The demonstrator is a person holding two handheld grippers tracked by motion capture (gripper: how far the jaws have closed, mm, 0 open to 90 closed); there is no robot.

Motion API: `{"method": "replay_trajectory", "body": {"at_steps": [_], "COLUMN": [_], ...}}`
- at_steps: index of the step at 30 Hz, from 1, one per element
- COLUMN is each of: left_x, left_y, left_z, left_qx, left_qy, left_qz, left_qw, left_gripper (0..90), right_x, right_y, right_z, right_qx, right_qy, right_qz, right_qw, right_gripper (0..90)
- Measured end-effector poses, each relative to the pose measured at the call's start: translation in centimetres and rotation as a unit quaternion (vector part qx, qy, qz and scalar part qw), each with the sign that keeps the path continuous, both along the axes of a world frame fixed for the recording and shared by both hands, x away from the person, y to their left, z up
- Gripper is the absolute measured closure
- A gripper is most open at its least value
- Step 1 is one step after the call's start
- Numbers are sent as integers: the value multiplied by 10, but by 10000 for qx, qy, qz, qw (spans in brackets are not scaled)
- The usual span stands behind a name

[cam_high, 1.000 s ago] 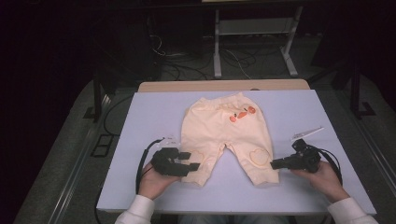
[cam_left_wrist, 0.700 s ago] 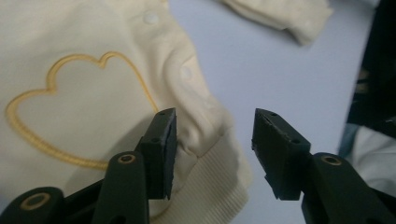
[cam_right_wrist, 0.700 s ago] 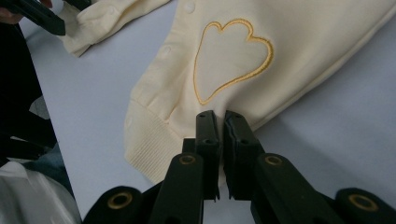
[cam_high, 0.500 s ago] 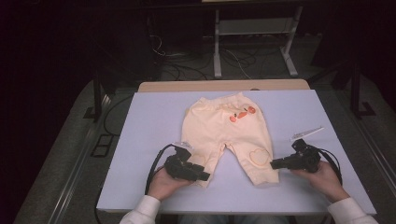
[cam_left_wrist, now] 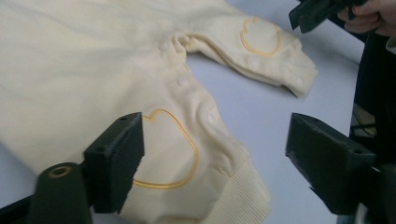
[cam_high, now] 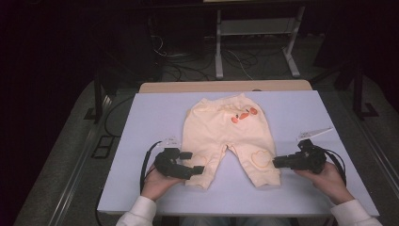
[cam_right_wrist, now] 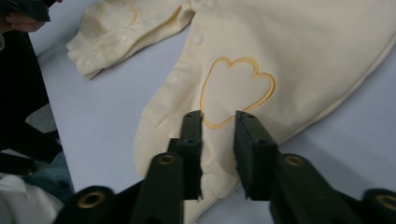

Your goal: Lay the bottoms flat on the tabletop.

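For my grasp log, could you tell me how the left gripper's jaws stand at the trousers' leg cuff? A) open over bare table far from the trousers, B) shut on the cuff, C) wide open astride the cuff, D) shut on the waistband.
C: in the left gripper view the left gripper has its jaws spread wide, with the cuff of the pale yellow trousers lying between them, not yet pinched.

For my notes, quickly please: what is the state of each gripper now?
Left gripper: open wide, astride one leg cuff of the pale yellow cotton baby trousers.
Right gripper: narrowly open over the other cuff, holding nothing.
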State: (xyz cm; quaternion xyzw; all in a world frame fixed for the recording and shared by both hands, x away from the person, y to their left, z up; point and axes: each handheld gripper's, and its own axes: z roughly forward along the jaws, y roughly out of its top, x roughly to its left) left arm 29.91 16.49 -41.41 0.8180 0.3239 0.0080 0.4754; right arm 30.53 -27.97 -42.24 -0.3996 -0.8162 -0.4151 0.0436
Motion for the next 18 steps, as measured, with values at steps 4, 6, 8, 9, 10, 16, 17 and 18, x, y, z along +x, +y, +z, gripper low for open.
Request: {"method": "replay_trajectory", "body": {"at_steps": [4,6,8,9,10,16,17,18], "left_x": [1,1,1,1,1,-1,-1,-1], "left_y": [9,13,18,21,24,38,40,42], "left_z": [4,5,6,6,7,6,6,6], "left_qx": [-187,-171,-137,-157,-181,-192,-176,-176], "left_qy": [-112,-153,-216,-239,-259,-355,-379,-391], "left_qz": [174,236,305,345,387,569,604,628], "left_qw": [9996,9995,9992,9990,9988,9976,9973,9971], "left_gripper": [71,33,5,0,0,0,0,0], "right_x": [-1,-1,-2,-2,-2,-7,-8,-9], "right_y": [-1,-2,-5,-6,-8,-13,-14,-15], "right_z": [7,10,12,13,14,15,16,16], "right_qx": [47,33,56,67,94,36,26,43], "right_qy": [-278,-376,-467,-486,-519,-769,-834,-862], "right_qz": [-148,-226,-290,-329,-382,-665,-706,-734], "right_qw": [9995,9990,9985,9983,9979,9948,9940,9936], "right_gripper": [478,376,267,215,172,0,0,0]}}
